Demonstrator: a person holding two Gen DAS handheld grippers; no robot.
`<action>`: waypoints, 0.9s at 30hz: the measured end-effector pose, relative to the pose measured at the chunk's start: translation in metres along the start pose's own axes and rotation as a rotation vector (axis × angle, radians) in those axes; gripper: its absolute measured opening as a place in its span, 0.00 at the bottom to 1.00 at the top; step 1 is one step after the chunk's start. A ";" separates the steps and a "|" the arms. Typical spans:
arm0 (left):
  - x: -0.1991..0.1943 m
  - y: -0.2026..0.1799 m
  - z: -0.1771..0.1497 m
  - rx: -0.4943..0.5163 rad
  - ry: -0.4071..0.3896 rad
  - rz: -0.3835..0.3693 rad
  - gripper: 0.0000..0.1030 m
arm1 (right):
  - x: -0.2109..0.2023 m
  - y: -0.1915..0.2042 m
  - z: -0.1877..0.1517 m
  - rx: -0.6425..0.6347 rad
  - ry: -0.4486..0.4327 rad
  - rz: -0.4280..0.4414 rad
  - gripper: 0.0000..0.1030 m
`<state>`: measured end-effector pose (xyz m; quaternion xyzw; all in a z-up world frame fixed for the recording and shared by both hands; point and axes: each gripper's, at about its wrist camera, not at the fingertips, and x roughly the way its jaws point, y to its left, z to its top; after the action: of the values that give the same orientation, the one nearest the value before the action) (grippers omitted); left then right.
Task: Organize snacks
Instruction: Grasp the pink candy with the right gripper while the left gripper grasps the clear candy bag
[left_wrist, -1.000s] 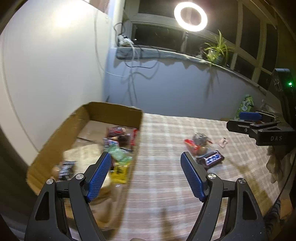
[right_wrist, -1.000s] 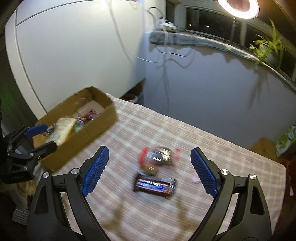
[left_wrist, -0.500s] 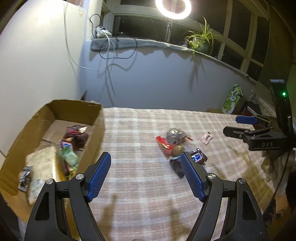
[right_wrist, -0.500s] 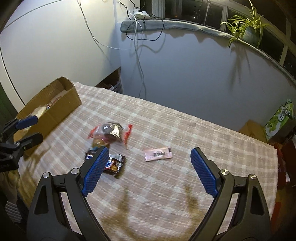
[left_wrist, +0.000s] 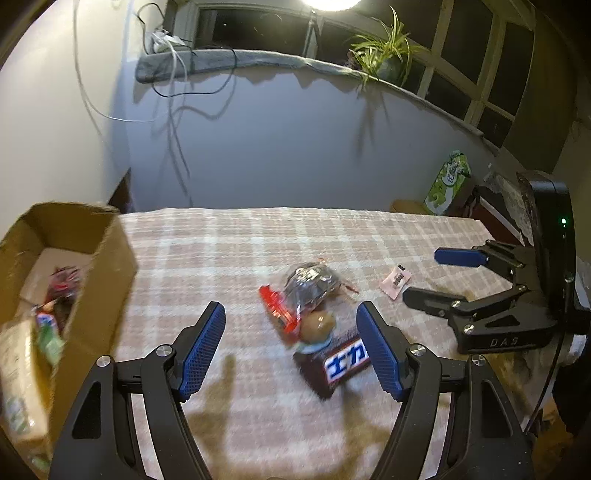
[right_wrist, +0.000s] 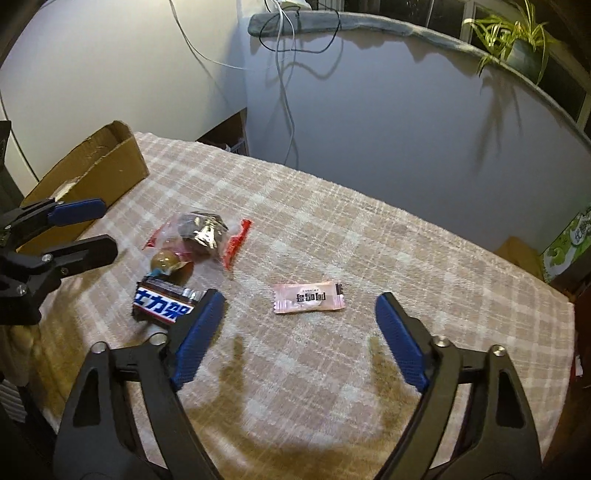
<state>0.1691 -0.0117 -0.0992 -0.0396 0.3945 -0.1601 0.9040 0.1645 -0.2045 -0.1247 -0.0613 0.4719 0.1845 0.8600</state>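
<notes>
A wide table under a plaid tablecloth (right_wrist: 332, 229) fills both views, and at its left end sits the open cardboard box (left_wrist: 107, 266), already loaded with packets of snacks (left_wrist: 55, 310), blurred from here. Out on the cloth lies the loose cluster: a clear bag with a red seal strip (left_wrist: 306, 288), just in front of it a small round brown sweet (left_wrist: 319, 323) touching the bag's near edge, and right against that the dark Snickers bar (left_wrist: 340, 363) with its blue-and-white label. Off to the right, apart from the cluster, lies a small pink wrapped candy (right_wrist: 308, 297). The left gripper (left_wrist: 291, 339) hangs over the cluster, jaws apart and just closing a little, nothing pinched; the bar sits by its right finger, the sweet between the two. The right gripper (right_wrist: 299, 328) is above the pink candy, jaws wide and just narrowing too, the candy lying on the cloth just beyond the tips, untouched.
</notes>
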 end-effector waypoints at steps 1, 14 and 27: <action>0.004 -0.001 0.002 0.002 0.004 -0.004 0.71 | 0.003 -0.001 0.000 0.004 0.003 0.004 0.82; 0.054 -0.008 0.017 0.049 0.061 -0.004 0.71 | 0.032 -0.009 0.002 -0.001 0.027 0.032 0.74; 0.066 -0.012 0.017 0.063 0.073 -0.025 0.46 | 0.038 -0.012 0.000 0.000 0.036 0.023 0.49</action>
<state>0.2206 -0.0454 -0.1311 -0.0103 0.4216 -0.1849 0.8877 0.1872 -0.2062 -0.1570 -0.0594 0.4879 0.1934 0.8491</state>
